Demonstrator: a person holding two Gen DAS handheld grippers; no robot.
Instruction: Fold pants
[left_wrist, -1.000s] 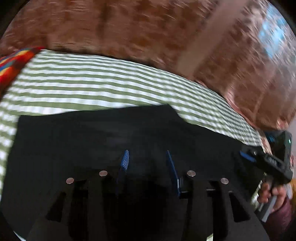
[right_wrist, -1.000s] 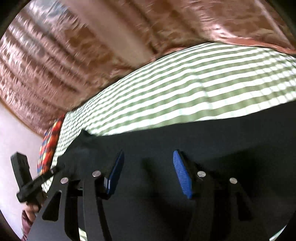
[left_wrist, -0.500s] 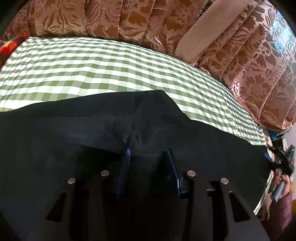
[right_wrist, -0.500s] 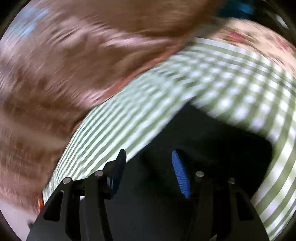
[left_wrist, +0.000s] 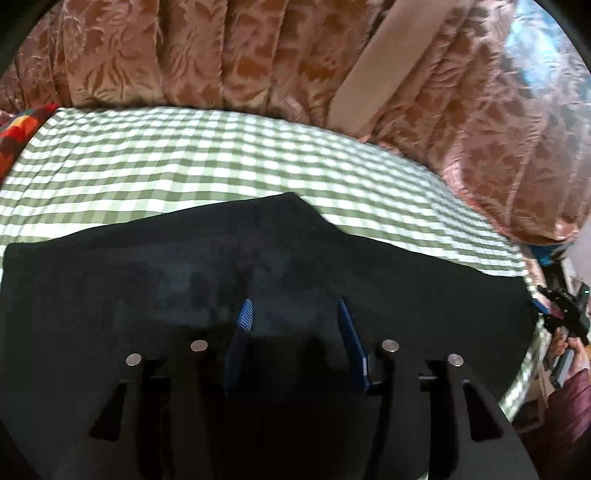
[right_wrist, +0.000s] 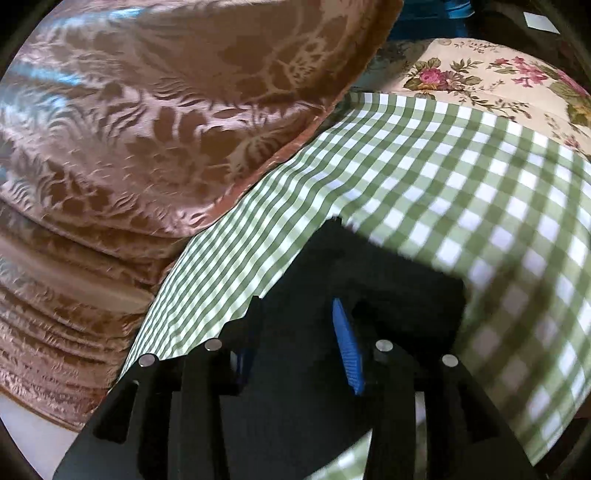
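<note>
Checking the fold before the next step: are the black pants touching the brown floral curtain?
Apart. In the left wrist view, a band of green checked cloth lies bare between the far edge of the black pants and the brown floral curtain.

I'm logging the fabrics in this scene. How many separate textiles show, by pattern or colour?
Black pants: 1
Green checked cloth: 1
Brown leaf-patterned curtain: 1
Floral cloth: 1
Red multicoloured cloth: 1
Total: 5

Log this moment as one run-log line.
task: fold pants | black pants flat on checked cloth | left gripper open, opening | right gripper open at pants end, closing
</note>
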